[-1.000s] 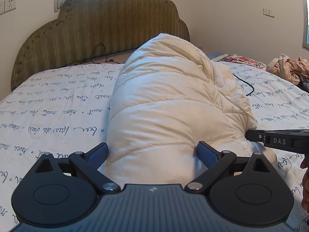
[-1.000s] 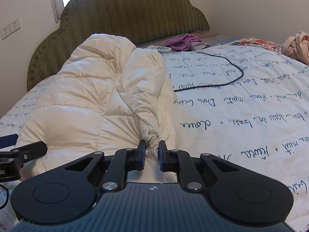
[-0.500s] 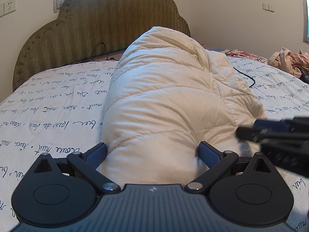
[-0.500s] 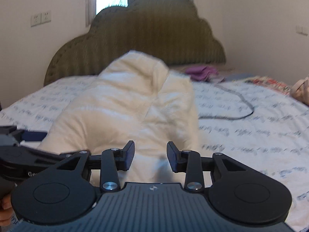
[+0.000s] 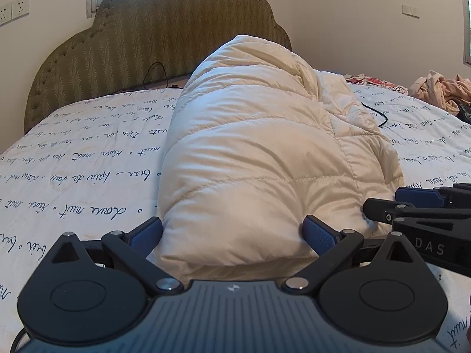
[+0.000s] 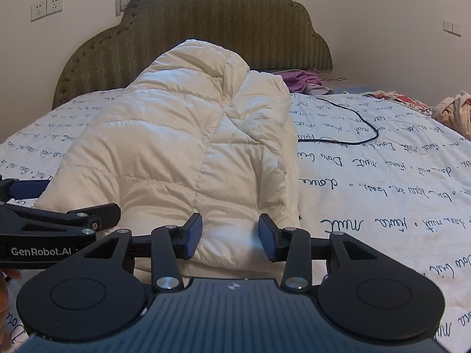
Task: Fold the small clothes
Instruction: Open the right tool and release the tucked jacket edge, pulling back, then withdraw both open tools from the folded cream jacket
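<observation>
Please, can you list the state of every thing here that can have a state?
Cream quilted puffer jacket: folded lengthwise into a puffy bundle, lying on the bed.
Left gripper: jaws wide, bundle's near end between them.
Right gripper: jaws just opened, jacket edge between, not pinched.
Thin black cable: lying loose on the sheet.

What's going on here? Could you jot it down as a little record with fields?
Place: bed with script-printed cover, green headboard
Main item: cream puffer jacket, lying bundled
Left gripper: jaws wide, straddling the jacket's near end; grip unclear
Right gripper: jaws have just been opening, pads flanking the jacket's near edge without pinching it
Other items: black cable, purple cloth, peach clothes
</observation>
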`<state>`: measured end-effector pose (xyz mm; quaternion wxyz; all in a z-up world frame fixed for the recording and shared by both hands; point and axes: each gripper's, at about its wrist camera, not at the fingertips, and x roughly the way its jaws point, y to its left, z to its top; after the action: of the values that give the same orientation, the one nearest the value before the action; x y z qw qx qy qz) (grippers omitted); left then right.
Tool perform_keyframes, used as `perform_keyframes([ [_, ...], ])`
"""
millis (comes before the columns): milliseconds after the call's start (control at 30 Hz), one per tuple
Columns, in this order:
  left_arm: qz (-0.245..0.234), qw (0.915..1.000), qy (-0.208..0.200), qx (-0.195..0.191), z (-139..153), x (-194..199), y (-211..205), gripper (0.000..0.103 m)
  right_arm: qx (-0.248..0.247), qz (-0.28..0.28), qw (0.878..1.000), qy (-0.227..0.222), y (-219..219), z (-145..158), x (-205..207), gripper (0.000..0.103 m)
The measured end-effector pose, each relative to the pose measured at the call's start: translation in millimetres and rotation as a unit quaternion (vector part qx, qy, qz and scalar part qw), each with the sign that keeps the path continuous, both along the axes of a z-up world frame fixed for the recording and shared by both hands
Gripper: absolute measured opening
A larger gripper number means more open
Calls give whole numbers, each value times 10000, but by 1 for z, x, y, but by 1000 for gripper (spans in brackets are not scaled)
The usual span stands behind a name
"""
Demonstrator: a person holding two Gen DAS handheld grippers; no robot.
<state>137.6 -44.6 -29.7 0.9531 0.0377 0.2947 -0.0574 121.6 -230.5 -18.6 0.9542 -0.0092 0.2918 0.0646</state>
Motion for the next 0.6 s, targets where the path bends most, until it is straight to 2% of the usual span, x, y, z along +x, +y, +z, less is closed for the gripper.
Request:
perform_keyframes([
  [67, 3, 10000, -7, -10, -1, -5, 1, 102, 56, -27, 10000, -12, 0, 2, -5, 52],
  [133, 24, 10000, 5, -36, -2, -9, 3, 102, 101, -11, 9999, -4, 1, 2, -11, 59],
  [333, 89, 9992, 258, -279, -8, -18, 10, 102, 65, -7, 10000, 49, 4, -2, -27, 61],
  [467, 137, 9991, 326, -243, -13, -25, 10, 102, 132, 63, 9998, 154, 5, -7, -35, 71],
  [600, 178, 9991, 334, -209, -16, -32, 12, 102, 97, 98, 9997, 220, 7, -13, -42, 73],
])
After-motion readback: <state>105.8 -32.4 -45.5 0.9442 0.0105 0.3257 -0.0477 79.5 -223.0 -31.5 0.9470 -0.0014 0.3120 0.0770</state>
